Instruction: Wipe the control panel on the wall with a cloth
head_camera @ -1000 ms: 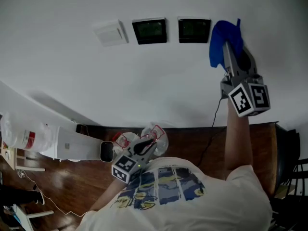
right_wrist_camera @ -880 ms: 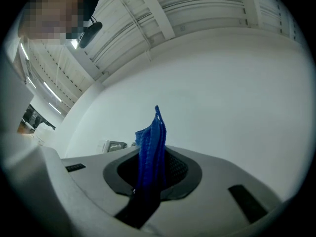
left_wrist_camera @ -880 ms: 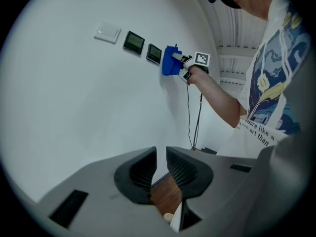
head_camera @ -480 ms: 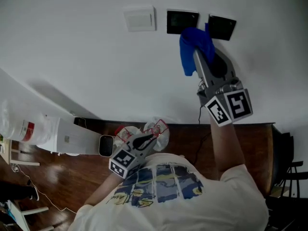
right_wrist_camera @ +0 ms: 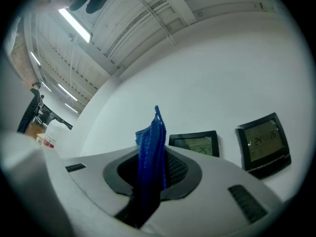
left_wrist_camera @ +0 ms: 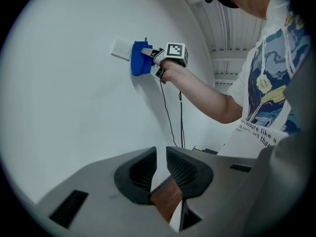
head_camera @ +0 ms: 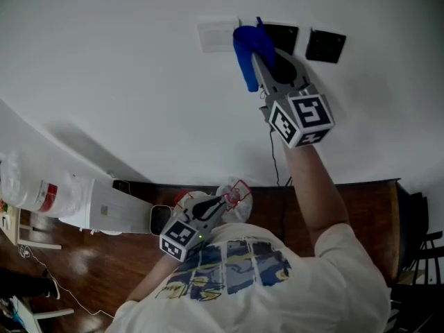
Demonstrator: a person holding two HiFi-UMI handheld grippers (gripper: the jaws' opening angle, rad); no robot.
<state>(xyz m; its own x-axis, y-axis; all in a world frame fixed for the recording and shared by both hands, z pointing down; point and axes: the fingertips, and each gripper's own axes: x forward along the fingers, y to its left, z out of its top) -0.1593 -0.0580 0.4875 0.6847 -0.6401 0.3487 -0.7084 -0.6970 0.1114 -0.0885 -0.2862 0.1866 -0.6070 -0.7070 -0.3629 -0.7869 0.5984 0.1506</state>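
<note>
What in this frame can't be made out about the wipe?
Head view: the blue cloth and right gripper cover the left of the middle panel; whether the cloth touches it cannot be told.
Head view: readouts on the right panel are too small and dark.
Left gripper view: both dark panels are hidden behind the cloth and gripper; only the white plate shows.
Right gripper view: the white plate does not show, likely behind the cloth.

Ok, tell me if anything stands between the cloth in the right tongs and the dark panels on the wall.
Nothing visible does. The right tongs grip the blue cloth at the left edge of the nearer dark panel; the second panel lies just beyond, and the white switch plate sits on the cloth's other side.
</note>
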